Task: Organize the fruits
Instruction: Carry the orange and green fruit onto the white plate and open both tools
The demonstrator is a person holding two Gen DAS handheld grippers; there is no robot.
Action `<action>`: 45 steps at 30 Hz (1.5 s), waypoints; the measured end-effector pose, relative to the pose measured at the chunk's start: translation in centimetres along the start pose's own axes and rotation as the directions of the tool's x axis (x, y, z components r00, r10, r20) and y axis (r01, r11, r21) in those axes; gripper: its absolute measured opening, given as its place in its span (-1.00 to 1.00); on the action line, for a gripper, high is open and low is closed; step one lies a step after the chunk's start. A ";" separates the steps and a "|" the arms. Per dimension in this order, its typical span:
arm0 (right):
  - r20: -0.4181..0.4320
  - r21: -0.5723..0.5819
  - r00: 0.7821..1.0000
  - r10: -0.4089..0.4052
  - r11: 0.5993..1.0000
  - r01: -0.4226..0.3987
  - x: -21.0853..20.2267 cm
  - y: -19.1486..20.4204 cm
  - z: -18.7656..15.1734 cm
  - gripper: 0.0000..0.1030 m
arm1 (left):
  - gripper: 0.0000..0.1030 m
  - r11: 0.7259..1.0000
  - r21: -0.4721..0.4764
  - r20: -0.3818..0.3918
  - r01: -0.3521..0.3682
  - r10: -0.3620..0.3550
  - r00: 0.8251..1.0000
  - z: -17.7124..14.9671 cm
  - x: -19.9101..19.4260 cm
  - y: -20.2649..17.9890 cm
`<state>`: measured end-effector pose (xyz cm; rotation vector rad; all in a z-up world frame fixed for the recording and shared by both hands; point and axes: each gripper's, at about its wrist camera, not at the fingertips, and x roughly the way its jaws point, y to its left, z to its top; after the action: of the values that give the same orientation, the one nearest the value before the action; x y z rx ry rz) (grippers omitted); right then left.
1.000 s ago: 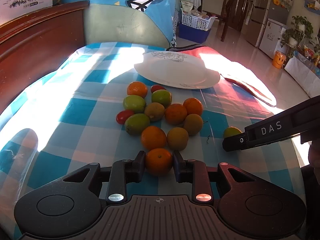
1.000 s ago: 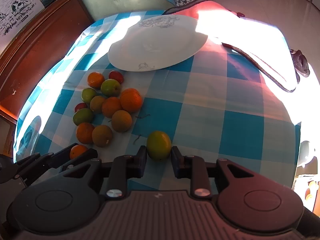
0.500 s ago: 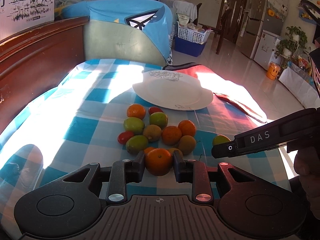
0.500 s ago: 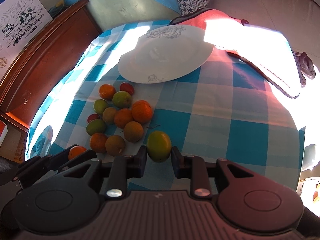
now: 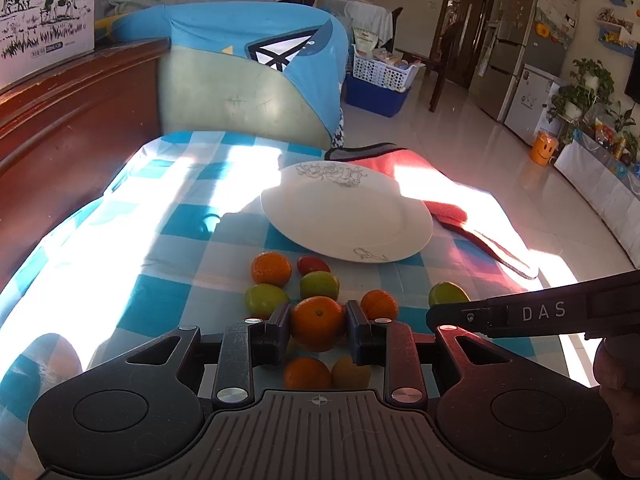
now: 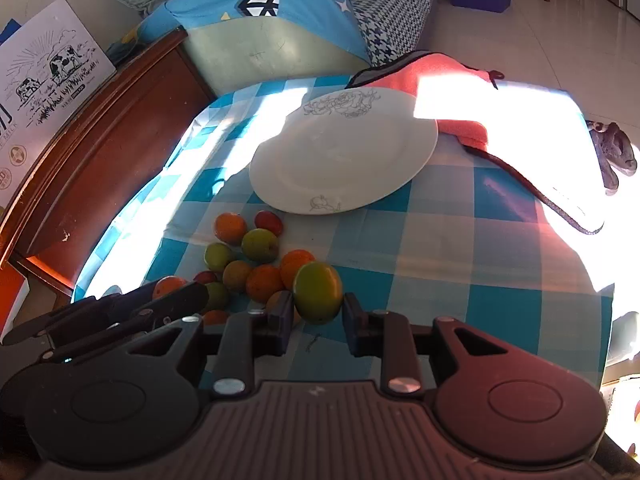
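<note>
My left gripper [image 5: 318,326] is shut on an orange [image 5: 318,322] and holds it above the fruit pile. My right gripper [image 6: 318,310] is shut on a green fruit [image 6: 318,292], lifted off the cloth; that fruit also shows in the left wrist view [image 5: 446,294] behind the right gripper's finger [image 5: 520,314]. A pile of several oranges, green fruits and small red fruits [image 6: 248,252] lies on the blue checked tablecloth [image 6: 440,240]. A white plate [image 6: 344,156] with line drawings sits empty beyond the pile; it also shows in the left wrist view [image 5: 346,216].
A red cloth [image 6: 448,80] with a dark strap lies behind and right of the plate. A wooden headboard [image 5: 60,128] runs along the left. A blue-green cushion [image 5: 248,68] stands behind the table. The table edge drops off at the right to the tiled floor.
Both grippers have risen with their fruits and moved forward toward the plate. The pile now sits lower under them and the plate looks closer.
</note>
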<state>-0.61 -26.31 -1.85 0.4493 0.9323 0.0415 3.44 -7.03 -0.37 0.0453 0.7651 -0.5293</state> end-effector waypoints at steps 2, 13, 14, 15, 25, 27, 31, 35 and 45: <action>0.007 0.009 1.000 0.003 1.000 -0.003 0.1 0.0 0.4 -0.49 | -0.50 1.000 -0.002 0.001 0.001 -0.001 1.000 0.7 0.5 0.3; 0.025 0.062 1.000 -0.014 0.998 0.012 2.1 0.1 3.4 -0.49 | -0.49 0.998 0.054 0.007 0.014 -0.015 1.000 4.0 3.3 -0.1; 0.025 0.067 1.000 -0.016 0.998 0.015 2.4 0.1 3.7 -0.49 | -0.49 0.998 0.058 0.006 0.014 -0.014 1.000 4.2 3.6 -0.1; 0.024 0.071 1.000 -0.018 0.997 0.016 2.6 0.0 3.9 -0.49 | -0.49 0.998 0.064 0.004 0.015 -0.015 1.000 4.5 4.1 -0.2; 0.024 0.101 0.998 -0.057 0.993 0.054 4.9 -0.6 6.4 -0.49 | -0.49 0.998 0.063 -0.015 0.027 -0.026 1.000 6.7 7.6 -0.1; 0.019 0.111 0.998 -0.058 0.992 0.056 5.4 -0.9 6.8 -0.49 | -0.49 0.998 0.059 -0.020 0.029 -0.028 0.999 7.2 8.5 0.0; 0.011 0.119 0.997 -0.072 0.990 0.071 6.3 -1.2 7.4 -0.49 | -0.49 0.998 0.057 -0.031 0.027 -0.025 0.999 7.5 9.7 0.3; 0.007 0.127 0.997 -0.079 0.989 0.077 7.0 -1.4 7.8 -0.49 | -0.49 0.999 0.043 -0.043 0.031 -0.029 0.999 7.7 10.8 0.5; 0.023 0.169 0.997 -0.077 0.983 0.072 7.7 -2.2 8.5 -0.42 | -0.45 0.999 0.046 -0.033 0.026 -0.025 0.999 8.1 11.5 0.4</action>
<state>10.34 -29.61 -4.28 0.5695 0.9262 -0.1131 15.70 -13.61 -2.28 0.0873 0.7860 -0.5715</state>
